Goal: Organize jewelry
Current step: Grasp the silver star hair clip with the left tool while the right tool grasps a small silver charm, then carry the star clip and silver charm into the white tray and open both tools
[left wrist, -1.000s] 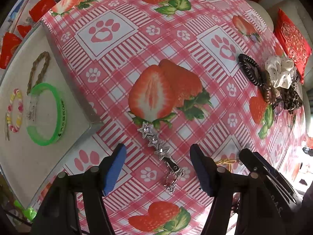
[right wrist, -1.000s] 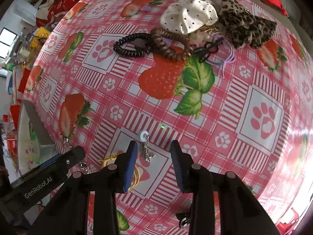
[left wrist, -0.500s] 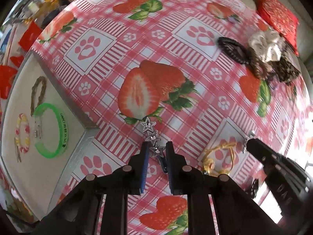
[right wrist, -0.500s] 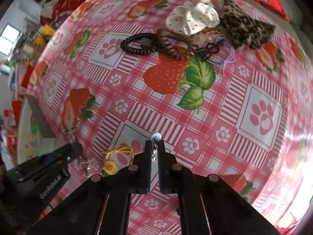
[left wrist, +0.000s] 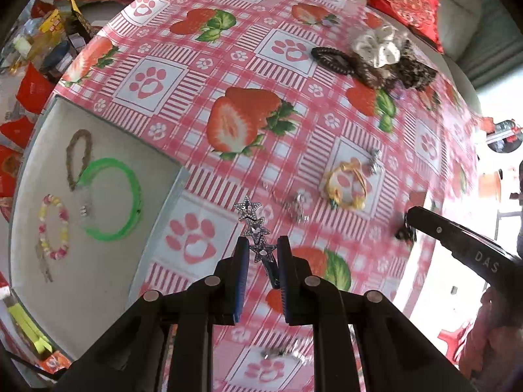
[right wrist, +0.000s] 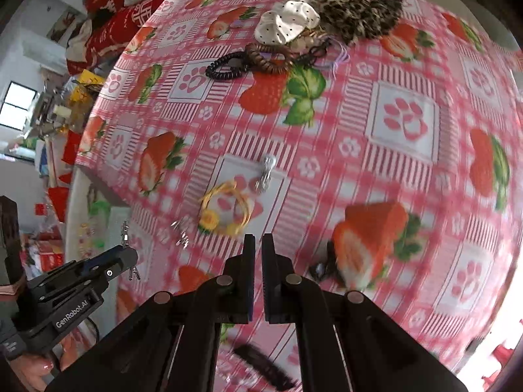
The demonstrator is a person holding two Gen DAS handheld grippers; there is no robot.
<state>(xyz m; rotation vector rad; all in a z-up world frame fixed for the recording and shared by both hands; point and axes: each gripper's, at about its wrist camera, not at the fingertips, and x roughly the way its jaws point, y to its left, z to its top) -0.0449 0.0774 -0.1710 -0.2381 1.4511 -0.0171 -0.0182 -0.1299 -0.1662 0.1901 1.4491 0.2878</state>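
Observation:
My left gripper [left wrist: 260,251] is shut on a silver star hair clip [left wrist: 253,219], held clear above the strawberry cloth just right of the grey tray [left wrist: 98,261]. The tray holds a green bangle [left wrist: 114,196], a pastel bead bracelet [left wrist: 54,225] and a brown braided one [left wrist: 78,153]. My right gripper [right wrist: 258,245] is shut with nothing showing between its pads. A small silver earring [right wrist: 266,173] and a yellow flower bracelet [right wrist: 225,209] lie on the cloth ahead of it. The left gripper [right wrist: 127,256] shows at the right wrist view's left edge.
A heap of hair ties and scrunchies [left wrist: 376,52] sits at the far side of the round table. Another silver piece [left wrist: 297,205] and a small dark clip [right wrist: 318,269] lie on the cloth. Red cushions and clutter ring the table edge.
The left jaws closed on the star clip and lifted it off the cloth. The right jaws closed at the silver earring, then rose and drew back while the earring stayed on the cloth.

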